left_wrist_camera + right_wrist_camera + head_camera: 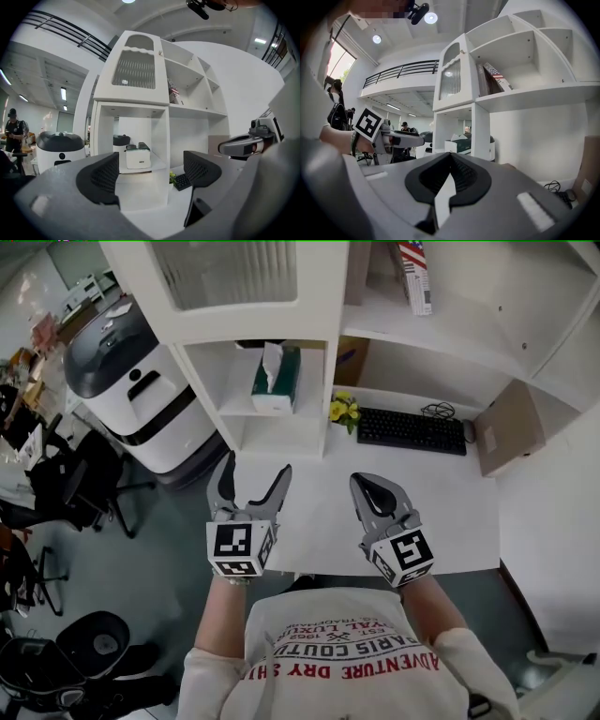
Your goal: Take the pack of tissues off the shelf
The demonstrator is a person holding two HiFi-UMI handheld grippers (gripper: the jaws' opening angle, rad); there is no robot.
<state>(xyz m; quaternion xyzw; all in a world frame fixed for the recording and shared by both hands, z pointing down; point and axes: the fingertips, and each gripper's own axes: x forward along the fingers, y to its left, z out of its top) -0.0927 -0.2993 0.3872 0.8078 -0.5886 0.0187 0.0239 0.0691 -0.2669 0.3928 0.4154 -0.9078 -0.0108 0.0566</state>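
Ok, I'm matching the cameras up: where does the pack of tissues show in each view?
Head view: pack of tissues, upper centre.
Left gripper view: just below centre.
Right gripper view: near centre.
Shared landmark: ribbed cabinet door above it.

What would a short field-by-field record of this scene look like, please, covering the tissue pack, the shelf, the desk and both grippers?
tissue pack: green and white, a tissue sticking out on top, standing in an open compartment
shelf: white unit at the back of the desk
desk: white, with a keyboard and yellow flowers
left gripper: jaws apart, nothing between them, aimed toward the pack
right gripper: jaws together, empty, over the desk
task state: pack not yet touched by either gripper
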